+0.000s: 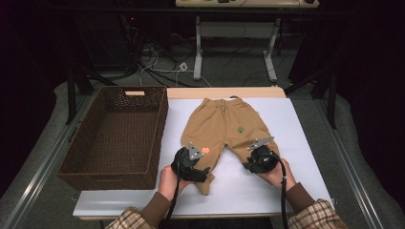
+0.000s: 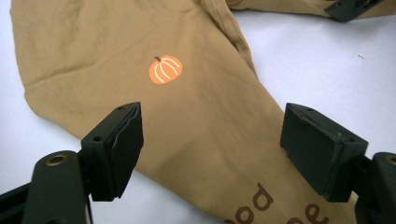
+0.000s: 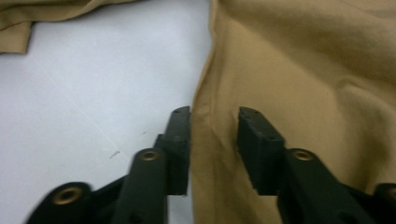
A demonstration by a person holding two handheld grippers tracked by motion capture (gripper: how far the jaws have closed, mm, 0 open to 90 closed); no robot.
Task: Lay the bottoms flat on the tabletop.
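While you worked at the white table top [image 1: 286,143], the tan child's trousers [image 1: 220,125] lay flat near its middle, waistband toward twelve o'clock and the two legs splayed toward you at about seven and five o'clock. Your left gripper [image 1: 204,172] sat over the end of the seven o'clock leg, and in the left gripper view [image 2: 212,140] its jaws stood wide and released, one on each side of that leg, with the cloth lying loose between them and neither pad pressing on it. An orange pumpkin print [image 2: 166,69] showed on the fabric just beyond the jaws, and brown lettering [image 2: 261,207] ran close to the camera at the lower edge. Your right gripper [image 1: 249,164] sat at the other leg, at about five o'clock. In the right gripper view [image 3: 214,140] its jaws had drawn narrow around the inner edge of that leg, with a fold of the cloth between the pads; whether they already pinched it you could not tell. At nine o'clock of the trousers stood a brown wicker basket [image 1: 160,138], just beside the table top's left edge.
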